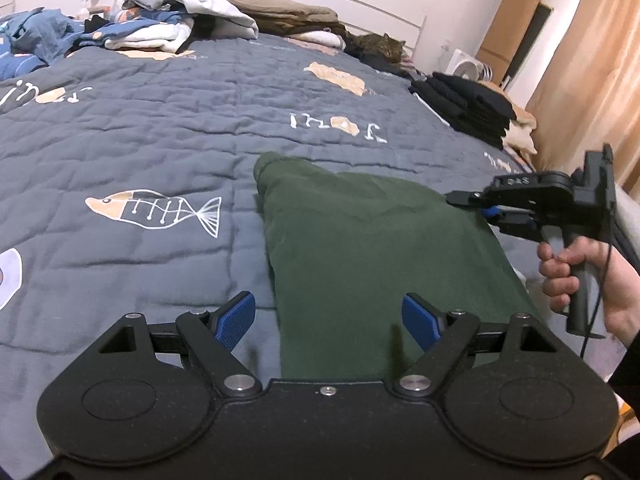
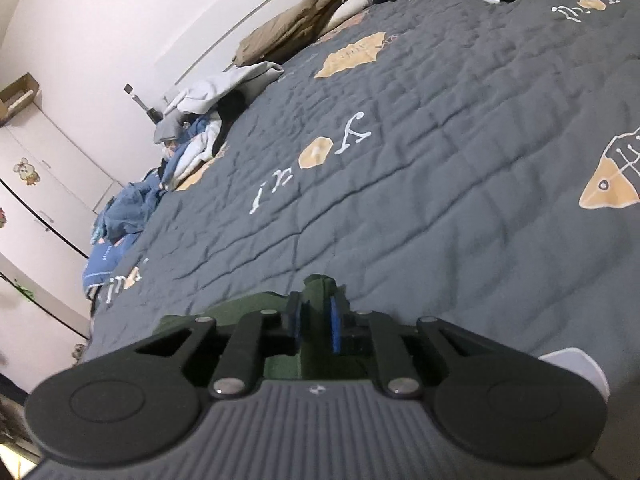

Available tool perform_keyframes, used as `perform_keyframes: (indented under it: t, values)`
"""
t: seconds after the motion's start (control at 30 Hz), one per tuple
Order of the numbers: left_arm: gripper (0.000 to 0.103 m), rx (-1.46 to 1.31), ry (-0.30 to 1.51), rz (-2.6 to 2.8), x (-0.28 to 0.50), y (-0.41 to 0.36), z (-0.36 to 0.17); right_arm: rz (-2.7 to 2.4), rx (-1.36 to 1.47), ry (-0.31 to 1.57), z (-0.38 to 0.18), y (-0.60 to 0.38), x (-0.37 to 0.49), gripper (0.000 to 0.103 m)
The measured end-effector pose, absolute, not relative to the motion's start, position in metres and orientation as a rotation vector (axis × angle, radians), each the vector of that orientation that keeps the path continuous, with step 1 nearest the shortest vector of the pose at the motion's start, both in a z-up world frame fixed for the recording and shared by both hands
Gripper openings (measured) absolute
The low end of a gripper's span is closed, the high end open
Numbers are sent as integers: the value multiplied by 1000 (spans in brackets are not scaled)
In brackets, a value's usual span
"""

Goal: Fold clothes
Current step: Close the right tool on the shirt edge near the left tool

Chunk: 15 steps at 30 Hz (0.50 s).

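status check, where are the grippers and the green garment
Left hand-held gripper open over green garment. Right hand-held gripper shut on its edge. Garment partly folded on quilt. Nothing in the way.

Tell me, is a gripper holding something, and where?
The right gripper pinches the green garment at its right edge. The left gripper is open, holding nothing.

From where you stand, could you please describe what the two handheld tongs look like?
Both tongs are black, with flat bodies bearing two round discs and silver pivot bolts, and blue textured pads on the fingers. The left tongs have a smooth body; the right tongs have a ribbed grey top, a grey pistol handle, a thin black cable and white lettering.
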State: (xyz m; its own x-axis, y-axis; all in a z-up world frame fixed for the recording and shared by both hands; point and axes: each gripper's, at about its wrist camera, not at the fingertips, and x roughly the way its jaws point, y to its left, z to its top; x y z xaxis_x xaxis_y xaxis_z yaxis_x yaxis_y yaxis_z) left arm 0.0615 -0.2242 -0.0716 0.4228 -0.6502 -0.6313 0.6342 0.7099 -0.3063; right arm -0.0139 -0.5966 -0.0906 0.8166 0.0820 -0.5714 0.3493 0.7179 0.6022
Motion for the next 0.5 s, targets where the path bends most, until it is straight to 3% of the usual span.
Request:
perform_keyframes:
  t: [0.2, 0.5]
  values:
    - [80, -186, 848, -801, 115, -220, -72, -145, 765, 599, -83, -595, -22, 29]
    - [79, -397, 1031, -905, 199, -245, -107, -102, 752, 584, -72, -587, -29, 31]
